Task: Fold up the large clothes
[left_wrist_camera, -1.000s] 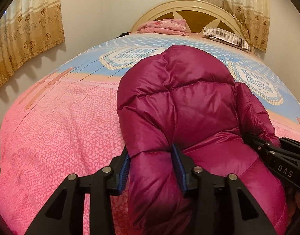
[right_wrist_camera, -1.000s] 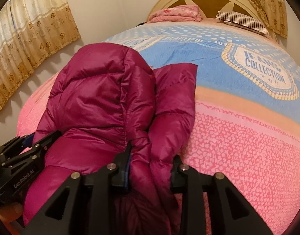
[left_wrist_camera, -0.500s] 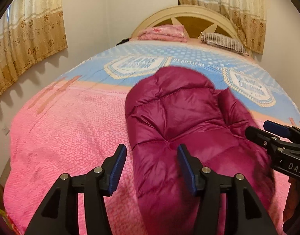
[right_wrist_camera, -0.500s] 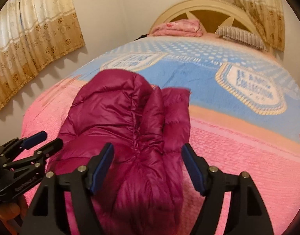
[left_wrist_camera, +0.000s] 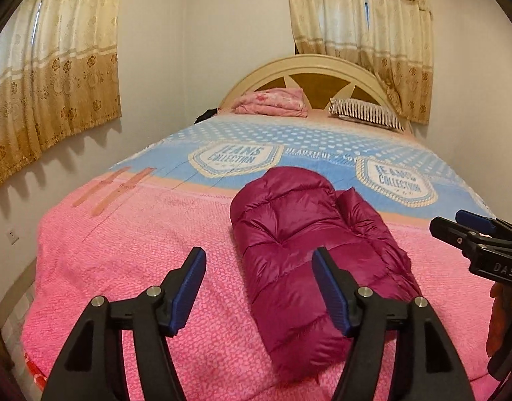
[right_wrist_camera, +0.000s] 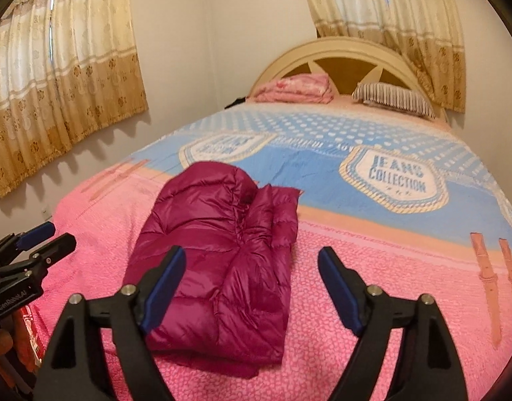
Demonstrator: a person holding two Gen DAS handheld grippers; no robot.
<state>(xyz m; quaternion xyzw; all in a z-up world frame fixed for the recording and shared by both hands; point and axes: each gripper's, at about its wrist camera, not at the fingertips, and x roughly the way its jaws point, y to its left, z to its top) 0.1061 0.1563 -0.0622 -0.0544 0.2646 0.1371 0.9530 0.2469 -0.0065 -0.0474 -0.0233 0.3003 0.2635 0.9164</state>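
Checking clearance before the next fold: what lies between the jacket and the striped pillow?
Only bare bedspread lies between the jacket and the striped pillow; the right wrist view shows it.

A magenta quilted puffer jacket (left_wrist_camera: pixel 309 254) lies folded into a long bundle on the pink part of the bedspread (left_wrist_camera: pixel 129 250), untouched.

One folded magenta quilted puffer jacket (left_wrist_camera: pixel 309 254) lies on one bed with a pink and blue blanket (left_wrist_camera: pixel 139 267). Two black grippers with blue-padded jaws: left gripper (left_wrist_camera: pixel 256 284), right gripper (right_wrist_camera: pixel 252 284). One striped pillow (left_wrist_camera: pixel 366 113), one folded pink quilt (left_wrist_camera: pixel 272 100), two beige patterned curtains (left_wrist_camera: pixel 52 73).
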